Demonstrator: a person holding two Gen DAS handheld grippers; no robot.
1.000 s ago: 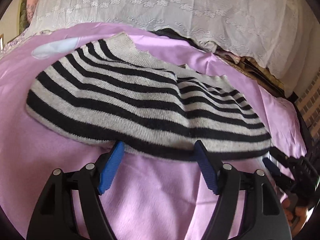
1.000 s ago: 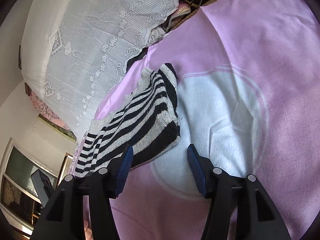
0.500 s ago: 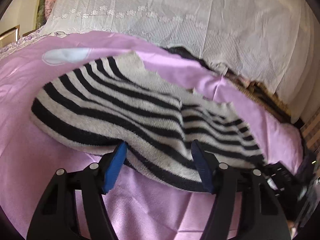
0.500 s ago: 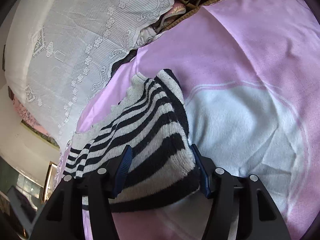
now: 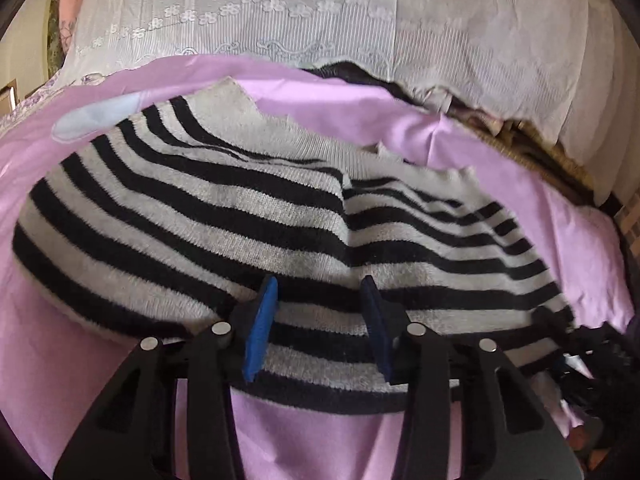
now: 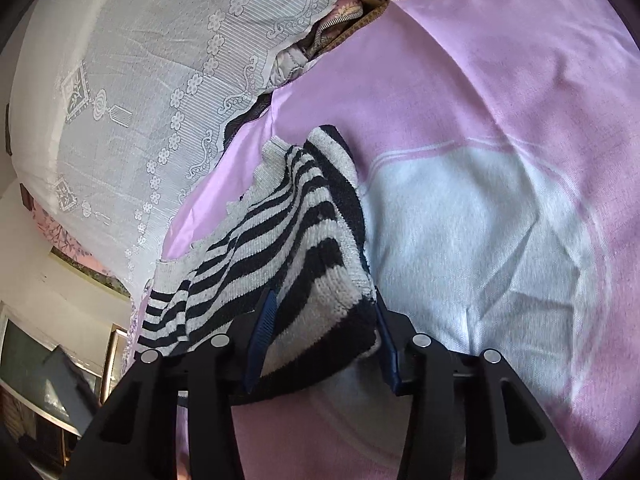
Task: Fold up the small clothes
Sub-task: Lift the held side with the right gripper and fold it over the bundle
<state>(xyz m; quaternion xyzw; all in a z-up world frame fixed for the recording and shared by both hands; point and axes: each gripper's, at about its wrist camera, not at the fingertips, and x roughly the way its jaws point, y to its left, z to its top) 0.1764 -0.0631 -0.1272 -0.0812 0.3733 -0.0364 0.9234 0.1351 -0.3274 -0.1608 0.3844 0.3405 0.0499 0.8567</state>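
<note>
Your left gripper now straddles the near hem of the striped sweater; a second ago its fingertips only met that edge. Its jaws have just been closing, half-narrowed, with knit between them, though you cannot tell whether they pinch it. Your right gripper likewise has closed in around the sweater's corner. Beyond lies the pink sheet, then the lace curtain. No writing is readable.

— What lies behind the bed?
— A white lace curtain, daylight glowing through it.
— And the bed itself?
— A pink sheet with a pale patch; cream wall at the left.
</note>
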